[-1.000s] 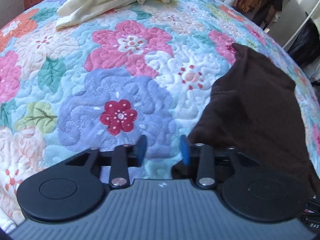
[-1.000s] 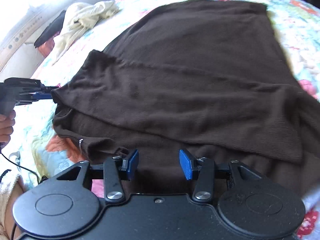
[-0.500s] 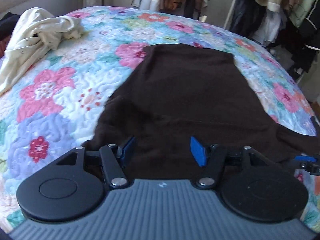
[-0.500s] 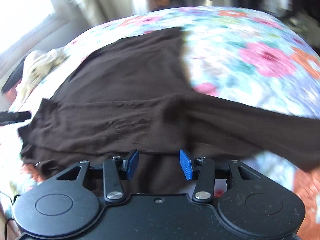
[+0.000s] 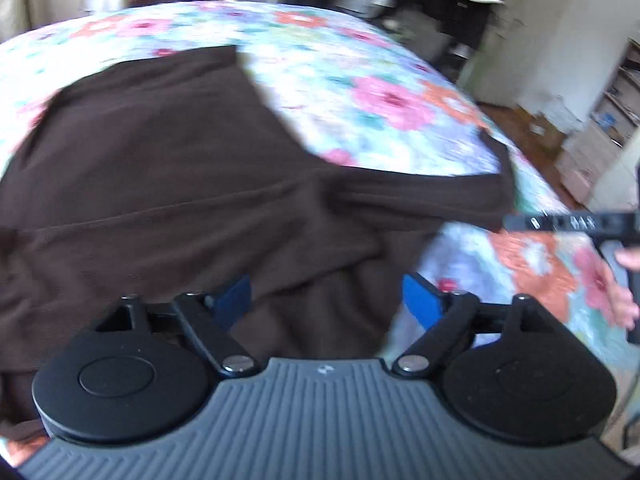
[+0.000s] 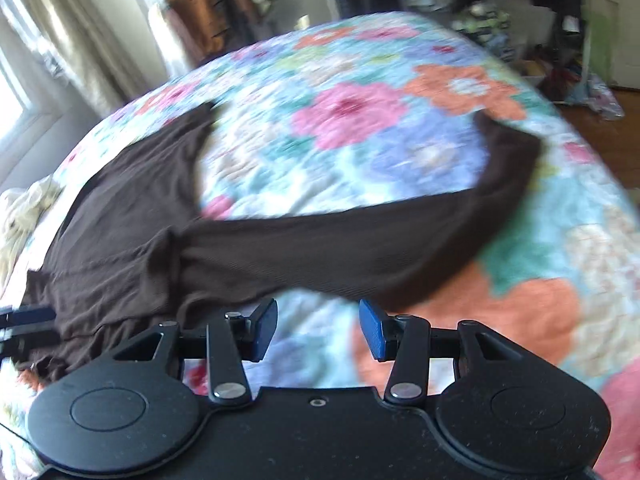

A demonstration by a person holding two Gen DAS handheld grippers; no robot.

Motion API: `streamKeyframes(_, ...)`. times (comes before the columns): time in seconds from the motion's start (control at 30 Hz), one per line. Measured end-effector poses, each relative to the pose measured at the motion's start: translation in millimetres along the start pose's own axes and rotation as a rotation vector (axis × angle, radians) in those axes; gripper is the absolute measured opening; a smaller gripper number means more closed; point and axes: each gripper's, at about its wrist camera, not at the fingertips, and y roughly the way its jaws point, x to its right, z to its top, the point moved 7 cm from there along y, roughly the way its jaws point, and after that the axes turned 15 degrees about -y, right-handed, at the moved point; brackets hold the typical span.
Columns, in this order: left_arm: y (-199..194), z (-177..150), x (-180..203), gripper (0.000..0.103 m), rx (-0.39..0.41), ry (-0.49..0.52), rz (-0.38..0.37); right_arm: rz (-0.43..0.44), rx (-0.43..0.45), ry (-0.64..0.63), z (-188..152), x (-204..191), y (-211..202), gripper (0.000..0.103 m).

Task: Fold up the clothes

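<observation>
A dark brown sweater (image 6: 132,236) lies flat on the floral quilt (image 6: 360,120), one sleeve (image 6: 360,248) stretched toward the quilt's right edge. Left gripper (image 5: 326,296) hovers wide over its fabric; right gripper (image 6: 318,326) hangs wide, holding nothing, just beside the sleeve.

Both low views, shared brown garment (image 5: 168,184)

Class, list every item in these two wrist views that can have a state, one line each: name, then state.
Left gripper: open, empty, over the sweater.
Right gripper: open, empty, over the quilt.
Brown sweater: lying spread on the quilt, one sleeve stretched out sideways, not yet folded.
Cream garment: crumpled.
Floral quilt: spread flat over the bed.
</observation>
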Motion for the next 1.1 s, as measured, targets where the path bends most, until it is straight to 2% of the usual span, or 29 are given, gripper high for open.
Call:
streamKeyframes(0.17,23.9,1.8,23.1,0.084,0.017,-0.024,-0.027,-0.01,-0.006,0.004,-2.4,32.6,14.9,0.055)
streamKeyframes(0.37,36.6,-1.1,15.6,0.081,0.029,-0.035,0.07,-0.06,0.024,0.16,-9.0,60.5,45.5,0.055)
streamKeyframes(0.43,36.1,0.8,5.8,0.081,0.031,-0.062,0.091,-0.082,0.065,0.197,-8.3,64.1,52.4,0.054)
streamKeyframes(0.5,34.7,2.5,-6.1,0.079,0.038,-0.08,0.143,-0.088,0.126,0.187,-1.5,60.3,52.3,0.03)
streamKeyframes(0.53,34.0,2.8,-11.4,0.078,0.041,-0.087,0.162,-0.076,0.161,0.18,3.8,56.8,50.5,0.013)
streamKeyframes(0.63,31.3,5.6,-27.1,0.077,0.053,-0.117,0.175,-0.026,0.298,0.137,28.4,38.8,34.9,0.012)
streamKeyframes(0.77,26.7,10.2,-34.3,0.077,0.089,-0.127,0.158,0.078,0.39,0.04,67.2,-6.2,23.3,0.011)
streamKeyframes(0.83,25.0,10.9,-32.2,0.077,0.101,-0.112,0.145,0.159,0.408,0.022,84.1,-32.0,20.8,0.011)
streamKeyframes(0.93,22.3,10.8,-27.5,0.071,0.125,-0.078,0.146,0.286,0.416,-0.013,99.4,-74.7,17.7,0.011)
streamKeyframes(1.03,17.5,10.0,-25.8,0.07,0.148,-0.062,0.125,0.423,0.394,-0.097,103.5,-125.0,17.8,0.011)
streamKeyframes(1.1,13.5,7.2,-23.7,0.07,0.15,-0.051,0.08,0.475,0.367,-0.17,97.5,-158.7,22.6,0.011)
